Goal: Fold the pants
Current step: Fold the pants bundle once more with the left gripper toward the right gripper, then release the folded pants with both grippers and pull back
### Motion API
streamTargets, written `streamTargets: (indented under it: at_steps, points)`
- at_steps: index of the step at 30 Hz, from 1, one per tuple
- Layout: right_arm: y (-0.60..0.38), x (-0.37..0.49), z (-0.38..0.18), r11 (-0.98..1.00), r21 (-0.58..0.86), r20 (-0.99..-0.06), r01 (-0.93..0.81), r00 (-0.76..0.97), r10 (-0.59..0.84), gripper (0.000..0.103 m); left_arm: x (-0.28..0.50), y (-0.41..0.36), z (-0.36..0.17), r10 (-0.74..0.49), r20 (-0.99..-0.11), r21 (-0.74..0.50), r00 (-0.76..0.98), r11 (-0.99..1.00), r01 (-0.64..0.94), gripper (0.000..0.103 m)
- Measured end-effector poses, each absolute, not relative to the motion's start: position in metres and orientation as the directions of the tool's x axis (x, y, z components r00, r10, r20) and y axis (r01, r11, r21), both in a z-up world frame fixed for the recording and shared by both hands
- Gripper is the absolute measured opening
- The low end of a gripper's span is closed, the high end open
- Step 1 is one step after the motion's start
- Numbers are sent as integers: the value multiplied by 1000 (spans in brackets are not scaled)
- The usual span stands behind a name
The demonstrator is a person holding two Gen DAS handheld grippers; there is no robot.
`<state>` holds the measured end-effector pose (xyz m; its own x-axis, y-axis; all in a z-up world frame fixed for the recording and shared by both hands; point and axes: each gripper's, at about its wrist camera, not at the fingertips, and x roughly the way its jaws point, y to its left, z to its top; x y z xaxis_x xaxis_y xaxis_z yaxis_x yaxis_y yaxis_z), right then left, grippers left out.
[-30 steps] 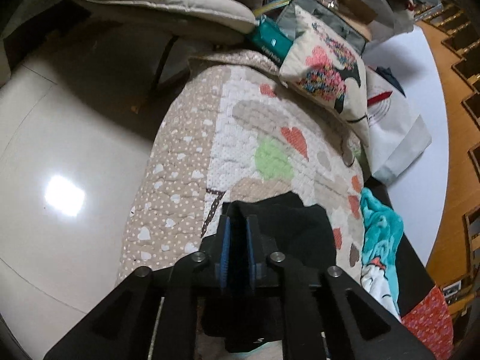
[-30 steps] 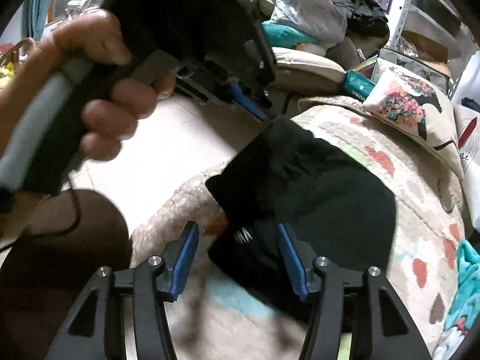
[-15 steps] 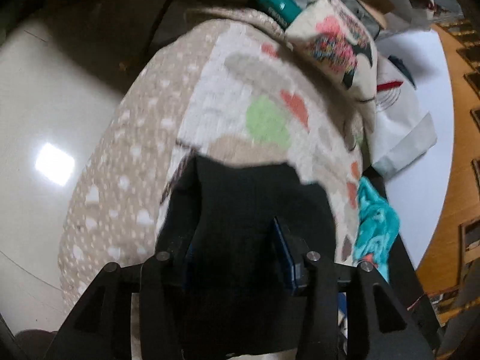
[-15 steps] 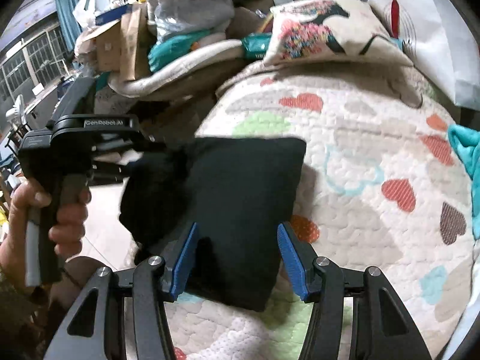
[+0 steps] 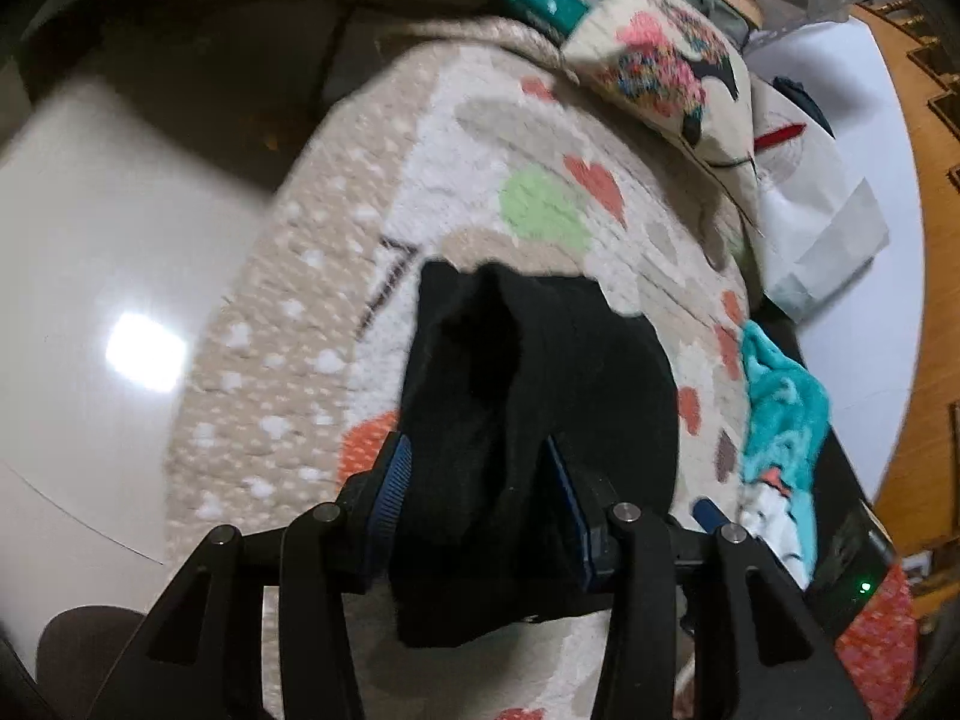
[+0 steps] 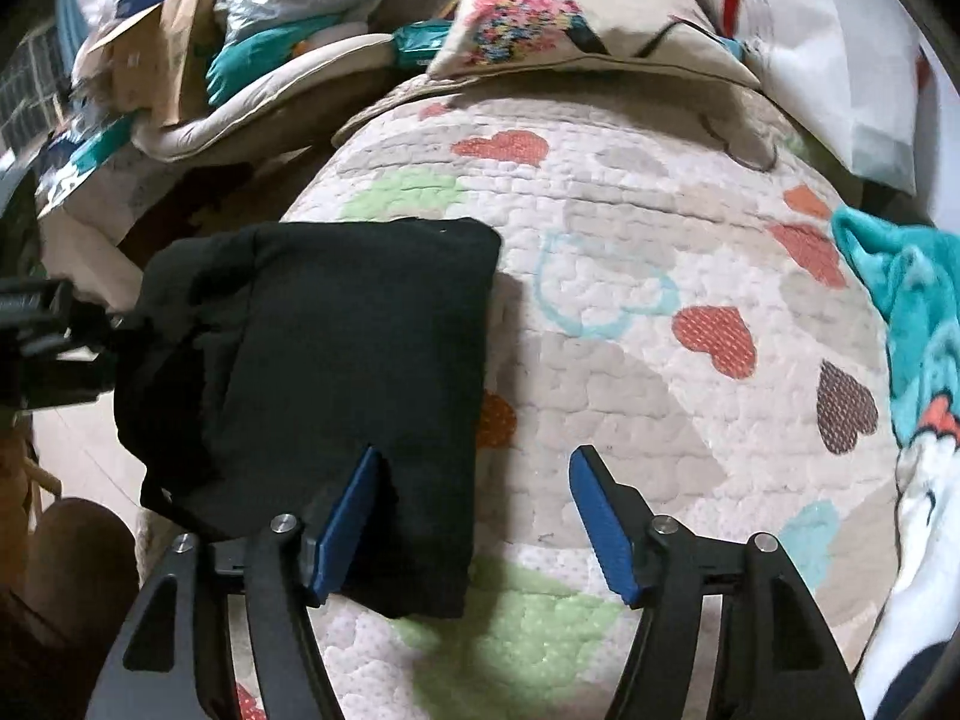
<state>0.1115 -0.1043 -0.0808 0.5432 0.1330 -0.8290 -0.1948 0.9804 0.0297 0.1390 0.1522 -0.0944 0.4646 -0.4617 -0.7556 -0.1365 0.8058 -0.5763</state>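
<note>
The black pants (image 6: 336, 372) lie folded in a thick block on the heart-patterned quilt (image 6: 630, 276). My left gripper (image 5: 477, 492) is open, its blue pads either side of a bunched edge of the pants (image 5: 528, 420). The left gripper's body shows at the left edge of the right wrist view (image 6: 42, 348), against the pants' left side. My right gripper (image 6: 480, 516) is open and empty, just above the near edge of the pants; its left finger (image 6: 348, 516) is over the cloth.
A printed cushion (image 6: 558, 18) and a white bag (image 6: 840, 60) lie at the quilt's far end. A teal blanket (image 6: 918, 312) lies on the right. Clutter and a padded seat (image 6: 252, 102) stand at the far left. Pale tiled floor (image 5: 108, 276) lies left of the quilt.
My left gripper has opened from shut and now straddles the pants' edge. The pants have come down from a lifted drape to a flat folded block. My right gripper has shifted right.
</note>
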Motion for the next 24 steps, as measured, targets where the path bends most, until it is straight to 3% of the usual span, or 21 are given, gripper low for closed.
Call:
streamTargets:
  at_steps: [6, 10, 14, 15, 19, 24]
  points:
    - [-111, 112, -85, 986, 42, -834, -158, 538, 122, 75, 154, 131, -69, -433, -732, -546, 525, 835, -72, 45]
    - [-113, 112, -90, 988, 35, -832, -152, 543, 113, 78, 189, 125, -94, -337, -808, -462, 483, 871, -165, 45]
    - [-118, 115, -94, 987, 58, -830, -148, 543, 130, 84, 196, 142, -121, -382, -805, -526, 454, 813, -249, 55]
    - [-119, 116, -94, 987, 60, -830, -146, 542, 130, 86, 194, 146, -122, -382, -805, -529, 453, 808, -259, 65]
    - [-125, 118, -94, 986, 103, -830, -129, 535, 157, 88, 181, 163, -121, -443, -774, -595, 453, 754, -279, 65]
    - [-141, 114, -86, 987, 150, -816, -63, 556, 160, 88, 144, 173, -105, -367, -792, -553, 488, 771, -317, 65]
